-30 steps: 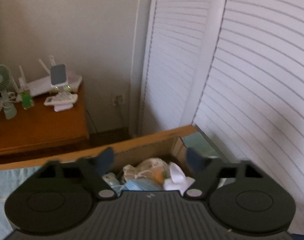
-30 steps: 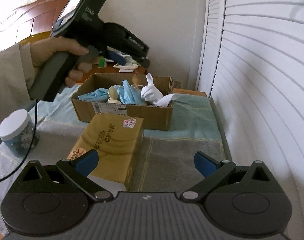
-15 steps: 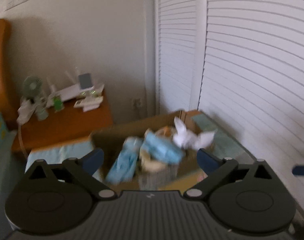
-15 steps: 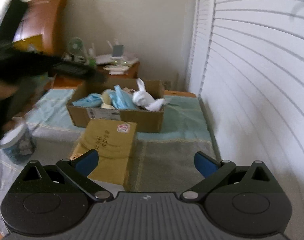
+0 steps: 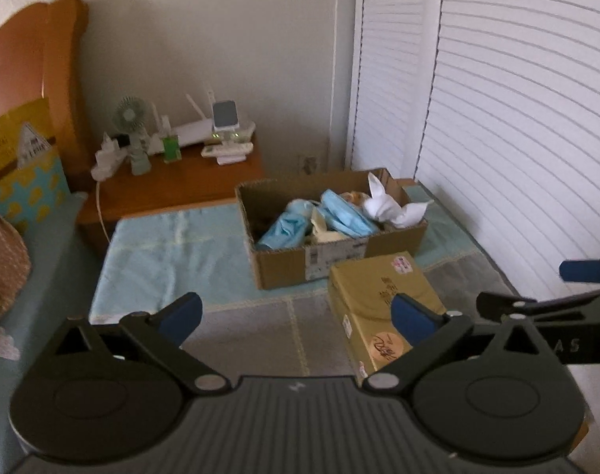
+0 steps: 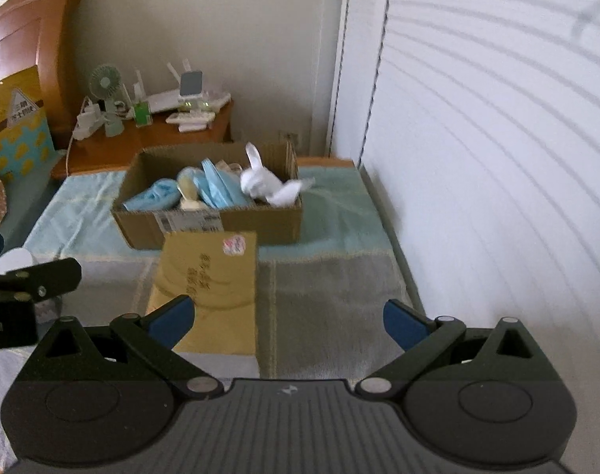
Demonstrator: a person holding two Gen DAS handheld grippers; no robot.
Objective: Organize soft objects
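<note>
While both hands are hovering over the bed, the left gripper (image 5: 296, 314) is standing with its blue pads spread wide and nothing between them. Its last two readings barely differ, so the jaws are sitting at full spread, touching nothing. The right gripper (image 6: 288, 320) is likewise gaping wide, its blue pads well apart and holding nothing; a yellow box (image 6: 211, 276) is lying on the cloth (image 6: 331, 308) below and ahead of its left pad, not touched.

The soft things are lying in a cardboard box (image 5: 319, 264) at the far end of the cloth, near the slatted doors (image 5: 517, 138). Inside it, blue masks (image 5: 345, 213) are piling up in the middle, a blue bundle (image 5: 288, 225) is leaning at the left, and a white cloth (image 5: 390, 205) is poking over the right rim. The yellow box is sitting just in front of the cardboard box, seemingly touching its near wall.

Part of the right gripper is showing at the right edge of the left view, and part of the left one at the left edge of the right view, next to a white-lidded jar (image 6: 14, 258). A nightstand (image 5: 173, 185) with a small fan (image 5: 132, 118) is standing behind the bed.
</note>
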